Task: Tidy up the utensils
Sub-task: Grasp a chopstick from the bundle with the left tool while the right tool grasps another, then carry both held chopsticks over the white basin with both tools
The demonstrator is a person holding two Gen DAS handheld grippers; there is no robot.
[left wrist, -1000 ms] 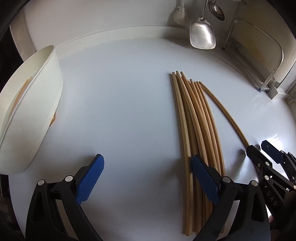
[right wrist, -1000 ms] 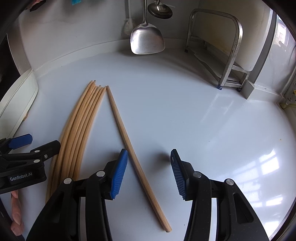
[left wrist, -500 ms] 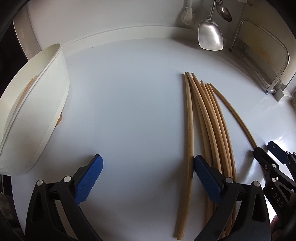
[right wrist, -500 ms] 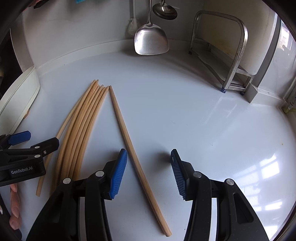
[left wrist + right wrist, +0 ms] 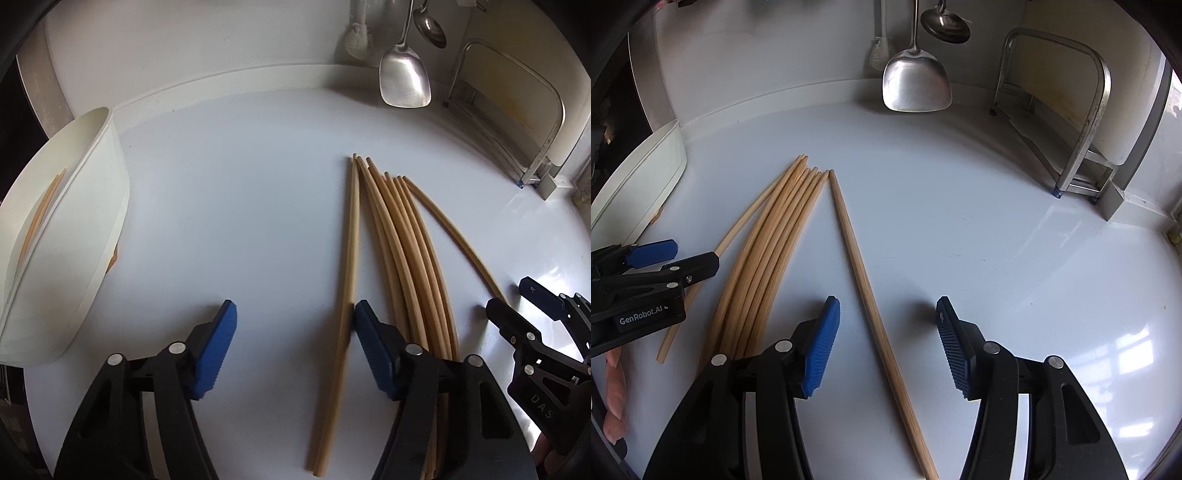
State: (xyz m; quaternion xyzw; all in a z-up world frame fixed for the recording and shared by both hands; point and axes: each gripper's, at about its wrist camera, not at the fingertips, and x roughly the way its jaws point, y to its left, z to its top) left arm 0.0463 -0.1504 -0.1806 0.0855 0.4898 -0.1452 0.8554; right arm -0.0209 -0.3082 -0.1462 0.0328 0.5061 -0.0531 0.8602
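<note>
Several wooden chopsticks lie on the white counter [image 5: 240, 206]. One single chopstick [image 5: 349, 280] has been split off the bundle [image 5: 410, 273] and lies between the jaws of my left gripper [image 5: 293, 332], against the right pad. The jaws are closing and the left pad is clear of it. Another lone chopstick [image 5: 862, 273] lies between the jaws of my right gripper [image 5: 886, 332], which are opening, with neither pad touching it. The bundle [image 5: 764, 254] sits to its left. A white container [image 5: 96, 221] at the left holds a few chopsticks. Each gripper shows in the other's view: left gripper [image 5: 696, 254], right gripper [image 5: 508, 295].
A metal spatula [image 5: 916, 85], a ladle [image 5: 945, 24] and a brush [image 5: 881, 53] hang on the back wall. A metal rack [image 5: 1082, 122] stands at the back right. A person's fingers [image 5: 615, 387] show at the lower left edge.
My left gripper's jaws have narrowed a lot, and the leftmost chopstick has swung away from the bundle into the gap between them. The right gripper's jaws have widened slightly.
</note>
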